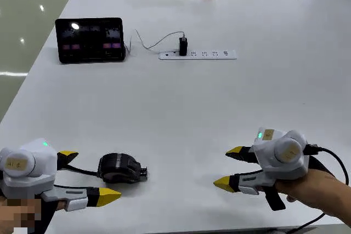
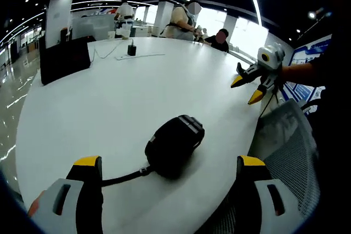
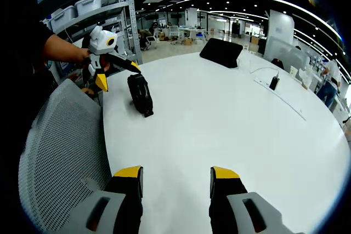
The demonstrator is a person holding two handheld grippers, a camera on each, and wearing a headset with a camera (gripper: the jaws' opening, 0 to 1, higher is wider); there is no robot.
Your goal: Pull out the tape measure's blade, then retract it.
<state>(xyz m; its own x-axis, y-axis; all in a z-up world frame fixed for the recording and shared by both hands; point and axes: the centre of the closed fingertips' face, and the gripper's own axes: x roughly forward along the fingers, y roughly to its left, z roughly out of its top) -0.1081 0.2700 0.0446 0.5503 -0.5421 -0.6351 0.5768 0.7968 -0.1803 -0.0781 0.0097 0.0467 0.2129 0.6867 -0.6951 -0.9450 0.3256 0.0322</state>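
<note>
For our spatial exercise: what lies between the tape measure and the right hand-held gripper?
Nothing: the head view shows bare table between tape measure and right hand-held gripper.

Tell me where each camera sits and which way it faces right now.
Head view: on the headset, looking forward and down at the white table; left gripper, right gripper and a hand show.
Left gripper view: on the left gripper, facing the tape measure; own open jaws at bottom, right gripper beyond.
Right gripper view: on the right gripper, facing the opposite way along the table; own open jaws, left gripper and a forearm beyond.
Shared: all three see the tape measure; the gripper views face each other.
</note>
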